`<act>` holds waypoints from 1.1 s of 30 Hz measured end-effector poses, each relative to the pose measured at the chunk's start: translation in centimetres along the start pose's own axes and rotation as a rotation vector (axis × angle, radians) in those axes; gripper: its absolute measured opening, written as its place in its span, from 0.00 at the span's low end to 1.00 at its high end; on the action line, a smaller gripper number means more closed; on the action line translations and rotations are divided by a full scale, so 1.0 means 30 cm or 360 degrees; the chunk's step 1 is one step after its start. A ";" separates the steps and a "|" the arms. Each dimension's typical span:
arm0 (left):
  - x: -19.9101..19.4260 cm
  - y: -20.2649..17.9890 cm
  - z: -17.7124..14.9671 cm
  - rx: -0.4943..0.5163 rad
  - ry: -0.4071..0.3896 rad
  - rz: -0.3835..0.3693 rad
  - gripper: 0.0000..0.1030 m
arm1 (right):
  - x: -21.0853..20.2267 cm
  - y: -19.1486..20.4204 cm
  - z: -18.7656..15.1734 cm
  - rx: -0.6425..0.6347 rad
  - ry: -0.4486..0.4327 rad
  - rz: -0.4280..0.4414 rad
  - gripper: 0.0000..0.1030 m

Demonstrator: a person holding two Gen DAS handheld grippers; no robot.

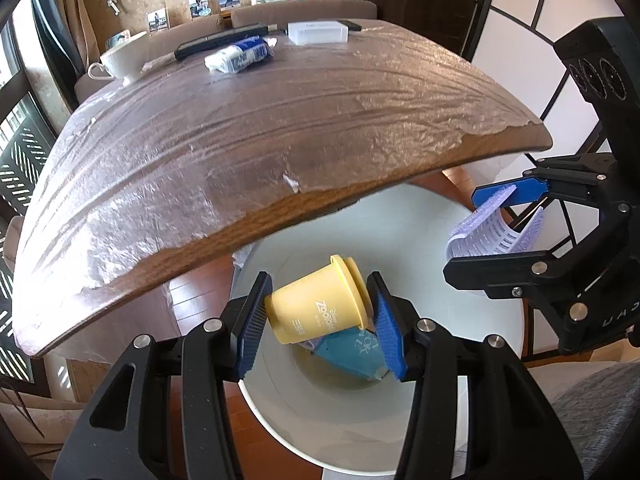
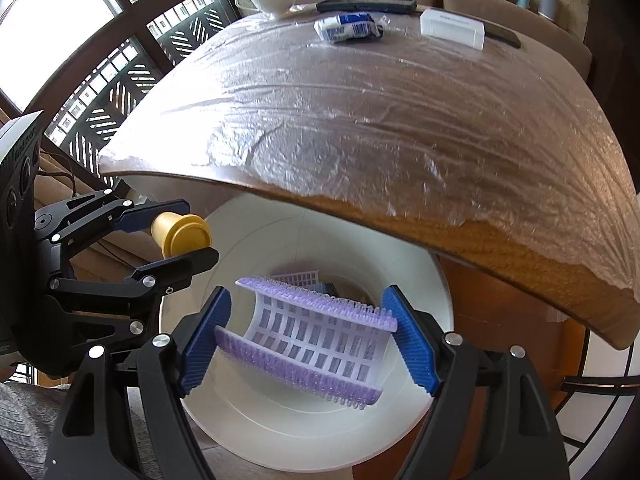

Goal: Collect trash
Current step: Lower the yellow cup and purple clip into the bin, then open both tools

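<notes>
My left gripper [image 1: 320,320] is shut on a yellow plastic cup [image 1: 316,304], held tilted over the mouth of a white trash bin [image 1: 496,340] that stands below the table's near edge. A blue packet [image 1: 352,354] lies inside the bin. My right gripper [image 2: 308,338] is shut on a purple-edged white printed wrapper [image 2: 316,340], bowed between the pads, also over the bin [image 2: 280,432]. Each gripper shows in the other view: the right one [image 1: 508,216] with the wrapper [image 1: 484,236], the left one [image 2: 168,236] with the cup [image 2: 180,232].
A wooden table [image 1: 240,140] under clear plastic film spreads ahead. At its far side lie a blue-white tissue pack [image 1: 240,54], a white box [image 1: 318,32], a black remote [image 1: 220,40] and a white teacup [image 1: 122,60]. Chairs and a window grille stand around.
</notes>
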State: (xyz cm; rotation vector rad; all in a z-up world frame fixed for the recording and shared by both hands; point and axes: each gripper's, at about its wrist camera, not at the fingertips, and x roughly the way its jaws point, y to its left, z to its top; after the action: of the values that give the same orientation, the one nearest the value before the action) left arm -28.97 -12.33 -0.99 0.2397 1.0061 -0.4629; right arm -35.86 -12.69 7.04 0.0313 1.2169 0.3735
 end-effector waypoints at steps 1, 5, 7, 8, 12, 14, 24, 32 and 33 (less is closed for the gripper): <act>0.007 -0.002 -0.005 0.0004 0.0009 0.0000 0.49 | 0.006 0.000 -0.005 0.0000 0.0007 -0.0002 0.75; 0.034 -0.005 -0.021 0.0015 0.0044 0.0000 0.49 | 0.040 -0.005 -0.022 0.0002 0.0043 -0.0005 0.75; 0.040 -0.004 -0.031 0.0018 0.0057 -0.0001 0.49 | 0.058 -0.006 -0.030 0.0004 0.0061 -0.0006 0.75; 0.047 -0.005 -0.036 0.0021 0.0067 -0.0001 0.49 | 0.066 -0.007 -0.032 0.0005 0.0068 -0.0006 0.75; 0.070 -0.006 -0.049 0.0026 0.0093 -0.0004 0.49 | 0.101 -0.010 -0.044 0.0005 0.0101 -0.0006 0.75; 0.079 -0.006 -0.053 0.0027 0.0105 -0.0007 0.49 | 0.123 -0.007 -0.043 0.0004 0.0119 -0.0012 0.75; 0.131 -0.006 -0.074 0.0052 0.0160 -0.0017 0.49 | 0.205 -0.015 -0.034 0.0028 0.0176 -0.0028 0.75; 0.183 -0.007 -0.087 0.0083 0.0199 -0.0018 0.49 | 0.280 -0.019 -0.040 0.0043 0.0251 -0.0031 0.75; 0.193 -0.006 -0.081 0.0086 0.0204 -0.0021 0.49 | 0.289 -0.020 -0.041 0.0050 0.0262 -0.0028 0.75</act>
State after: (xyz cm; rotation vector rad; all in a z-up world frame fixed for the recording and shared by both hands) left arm -28.30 -13.03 -7.19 0.3143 1.1220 -0.4919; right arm -34.27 -10.91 -1.41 0.0173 1.3851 0.3470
